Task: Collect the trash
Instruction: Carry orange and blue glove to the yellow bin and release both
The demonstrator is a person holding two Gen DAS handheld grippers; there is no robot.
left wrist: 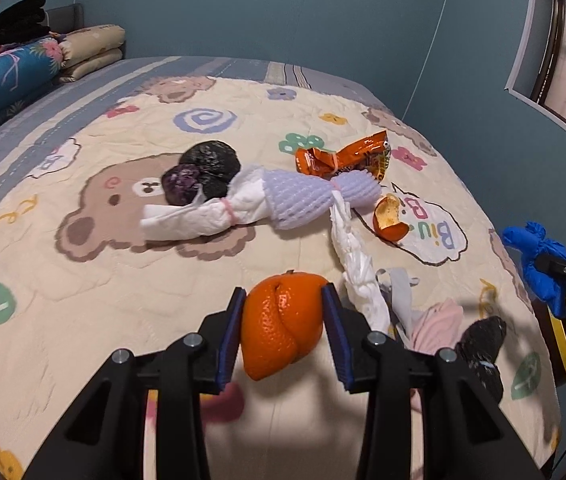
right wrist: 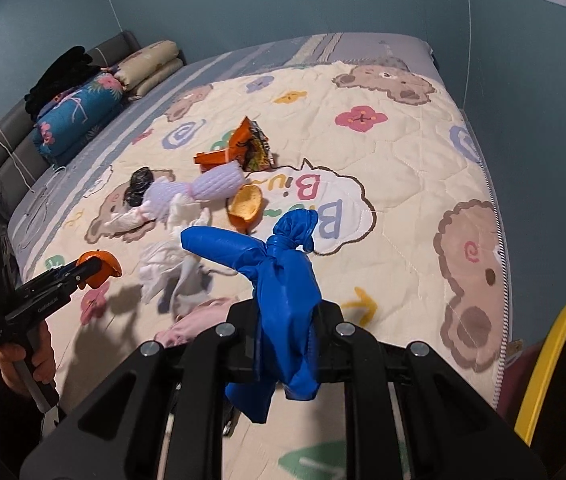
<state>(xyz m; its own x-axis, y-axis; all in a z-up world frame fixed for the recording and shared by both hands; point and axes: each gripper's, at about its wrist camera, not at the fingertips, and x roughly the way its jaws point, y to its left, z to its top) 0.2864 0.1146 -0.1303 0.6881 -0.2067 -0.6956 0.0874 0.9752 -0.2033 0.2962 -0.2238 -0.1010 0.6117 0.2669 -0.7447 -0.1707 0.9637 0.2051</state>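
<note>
My left hand-held gripper (left wrist: 283, 320) is clamped on an orange peel (left wrist: 279, 326), lifted clear of the bed (left wrist: 83, 320). My right hand-held gripper (right wrist: 283, 332) pinches a knotted blue glove (right wrist: 279, 280); I reckon both go to the yellow-rimmed bin (right wrist: 555, 360) at its right.

The left gripper (left wrist: 283, 320) tilts downward above the bed, its blue-padded jaws clamped on either side of an orange peel (left wrist: 279, 320). The right gripper (right wrist: 287, 316), also angled down, is pinched nearly closed on a knotted blue glove (right wrist: 283, 280). A bare hand (right wrist: 29, 354) grips the left tool's handle.
</note>
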